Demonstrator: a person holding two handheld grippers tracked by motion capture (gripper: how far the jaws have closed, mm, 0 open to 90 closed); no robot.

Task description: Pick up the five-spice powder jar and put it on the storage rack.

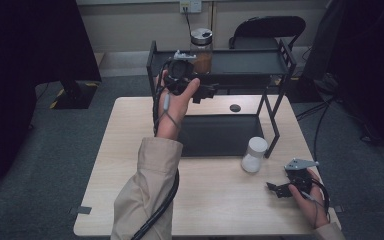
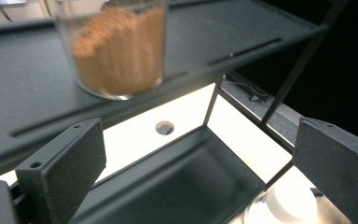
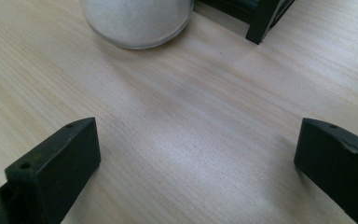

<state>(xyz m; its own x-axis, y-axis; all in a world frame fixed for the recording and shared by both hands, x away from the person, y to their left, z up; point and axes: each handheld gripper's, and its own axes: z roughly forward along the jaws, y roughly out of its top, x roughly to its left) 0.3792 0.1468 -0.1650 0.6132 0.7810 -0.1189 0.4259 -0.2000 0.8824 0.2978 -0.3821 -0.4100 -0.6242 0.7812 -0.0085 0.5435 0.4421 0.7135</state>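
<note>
Your left gripper (image 1: 206, 92) hangs wide open and empty just below the brown-filled jar (image 1: 201, 50) on the shelf (image 1: 245, 62), upper centre. Right gripper (image 1: 276, 189) open, empty. Rising carelessly could knock the jar over.

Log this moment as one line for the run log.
left gripper: open, raised by rack's top shelf | brown jar: on top shelf, untouched | right gripper: open, low over table | white jar: on table, ahead of it

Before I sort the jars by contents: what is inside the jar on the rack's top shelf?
The jar on the top shelf holds a brown, granular-looking filling, reaching well up the glass. Its lid covers the top, so what lies above the fill cannot be seen.
</note>
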